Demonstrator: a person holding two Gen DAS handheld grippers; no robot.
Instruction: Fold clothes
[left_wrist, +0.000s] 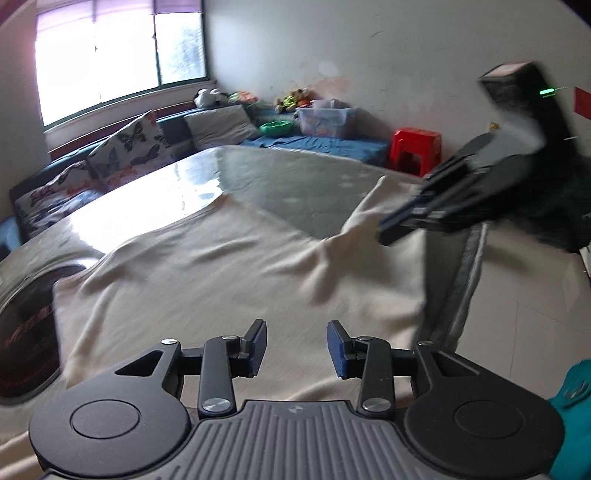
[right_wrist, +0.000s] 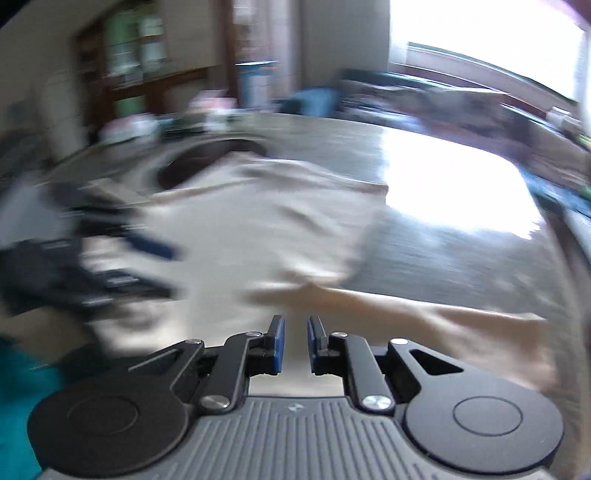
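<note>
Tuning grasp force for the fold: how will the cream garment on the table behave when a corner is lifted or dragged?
Probably floppy: the cream garment lies in soft wrinkles and sags over the table edge. Likely light, since its raised corner near the right gripper peaks without much sag. It may slide when dragged; the tabletop looks glossy and reflects the window.

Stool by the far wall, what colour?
Red plastic stool, standing past the table's far edge. Shows best in the left wrist view.
</note>
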